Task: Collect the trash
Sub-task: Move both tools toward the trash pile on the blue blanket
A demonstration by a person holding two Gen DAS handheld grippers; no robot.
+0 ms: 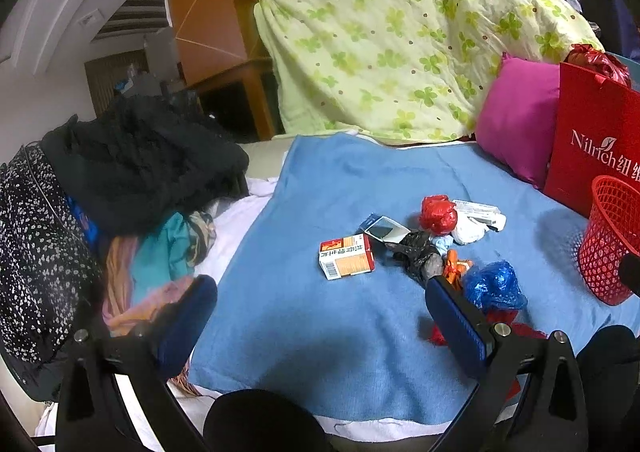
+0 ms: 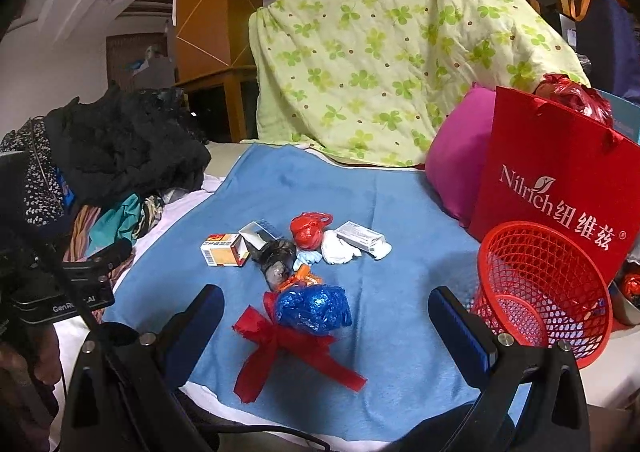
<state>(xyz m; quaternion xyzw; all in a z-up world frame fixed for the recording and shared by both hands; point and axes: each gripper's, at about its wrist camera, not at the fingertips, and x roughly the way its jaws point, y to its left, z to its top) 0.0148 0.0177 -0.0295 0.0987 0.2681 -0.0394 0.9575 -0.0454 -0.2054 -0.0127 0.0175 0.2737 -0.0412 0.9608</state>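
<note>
Between your right gripper point(image 2: 326, 336) jaws, spread wide and empty, lies the blue bag wad point(image 2: 312, 308) at twelve o'clock; red basket point(image 2: 576, 316) at two. Your left gripper point(image 1: 320, 320), equally wide and empty, sits farther off.

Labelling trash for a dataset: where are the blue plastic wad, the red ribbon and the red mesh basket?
blue plastic wad point(image 2: 312, 308), right wrist view, middle of the crumpled ball
red ribbon point(image 2: 276, 336), right wrist view, knot of the bow
red mesh basket point(image 2: 560, 252), right wrist view, far inner wall
</note>
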